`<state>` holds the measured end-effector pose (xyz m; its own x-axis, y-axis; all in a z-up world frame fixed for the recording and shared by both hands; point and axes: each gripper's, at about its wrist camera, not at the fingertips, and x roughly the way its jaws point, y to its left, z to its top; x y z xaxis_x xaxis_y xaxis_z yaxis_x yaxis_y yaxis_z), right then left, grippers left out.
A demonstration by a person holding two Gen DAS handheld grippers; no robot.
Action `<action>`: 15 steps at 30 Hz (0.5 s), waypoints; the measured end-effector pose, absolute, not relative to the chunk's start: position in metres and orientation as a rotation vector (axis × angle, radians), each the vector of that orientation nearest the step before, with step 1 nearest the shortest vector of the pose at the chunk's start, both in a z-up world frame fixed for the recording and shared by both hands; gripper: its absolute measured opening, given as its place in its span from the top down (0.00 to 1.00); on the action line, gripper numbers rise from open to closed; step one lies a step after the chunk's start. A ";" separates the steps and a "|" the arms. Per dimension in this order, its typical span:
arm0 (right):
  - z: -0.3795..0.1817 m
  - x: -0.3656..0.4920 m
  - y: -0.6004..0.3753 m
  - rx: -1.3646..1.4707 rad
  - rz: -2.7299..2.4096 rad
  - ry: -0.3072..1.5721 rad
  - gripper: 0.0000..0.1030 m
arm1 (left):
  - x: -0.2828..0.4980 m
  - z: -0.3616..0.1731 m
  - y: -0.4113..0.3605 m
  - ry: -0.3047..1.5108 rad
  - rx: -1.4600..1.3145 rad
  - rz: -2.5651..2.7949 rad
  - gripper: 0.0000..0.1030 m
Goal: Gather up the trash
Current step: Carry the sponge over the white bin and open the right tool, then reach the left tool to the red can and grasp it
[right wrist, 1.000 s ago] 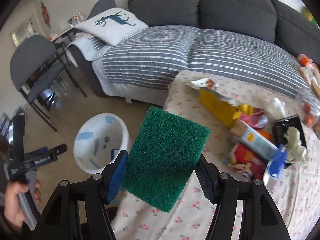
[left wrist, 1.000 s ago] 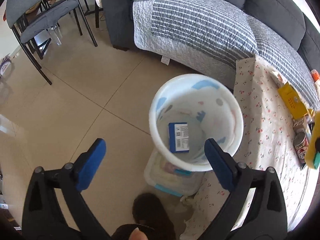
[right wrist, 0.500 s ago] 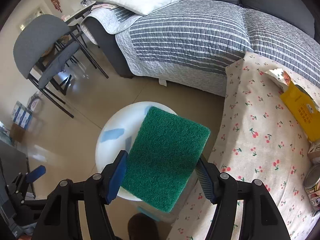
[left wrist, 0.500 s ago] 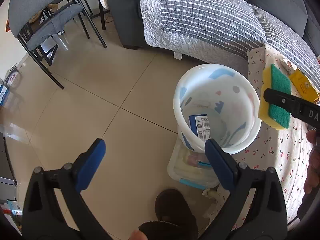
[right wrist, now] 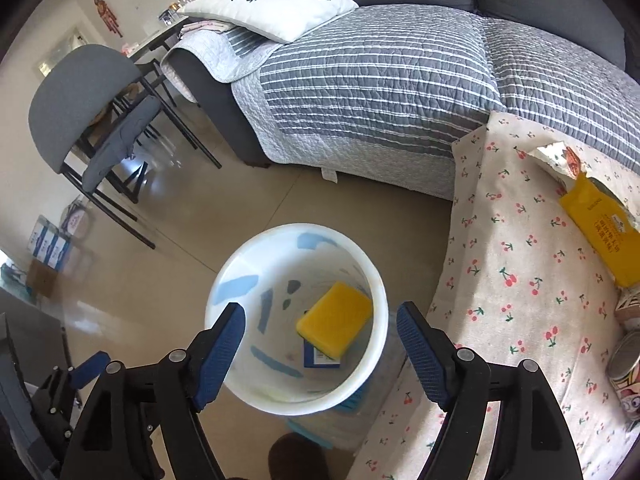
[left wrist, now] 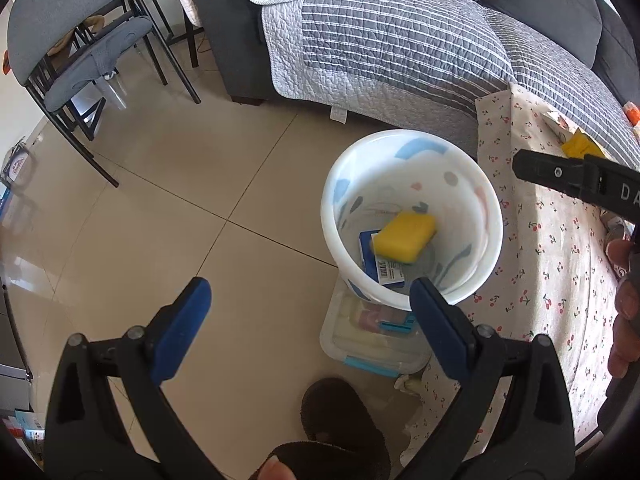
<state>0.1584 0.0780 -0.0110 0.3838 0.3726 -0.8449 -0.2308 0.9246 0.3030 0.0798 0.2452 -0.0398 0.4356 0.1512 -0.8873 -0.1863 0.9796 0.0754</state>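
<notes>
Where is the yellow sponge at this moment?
In both wrist views, the yellow sponge is inside the white bin, partly over a blue box at its bottom. The bin stands on the floor beside the cherry-print tablecloth.

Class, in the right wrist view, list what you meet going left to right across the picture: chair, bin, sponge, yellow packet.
Grey chair → white bin → yellow sponge → yellow packet.

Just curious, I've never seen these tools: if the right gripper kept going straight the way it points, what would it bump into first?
Probably the white bin: the right gripper, jaws opening and empty, aims into its mouth, likely meeting the yellow sponge inside. Depth is uncertain.
</notes>
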 end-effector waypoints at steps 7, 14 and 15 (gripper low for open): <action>0.004 0.128 0.024 0.050 0.341 1.104 0.21 | 0.078 -0.032 0.216 1.084 -0.005 0.136 0.04; 0.018 0.092 -0.050 0.035 0.270 1.080 0.19 | 0.081 -0.022 0.178 1.064 0.030 0.078 0.04; 0.020 0.088 -0.061 0.040 0.259 1.082 0.19 | 0.081 -0.020 0.171 1.064 0.030 0.060 0.04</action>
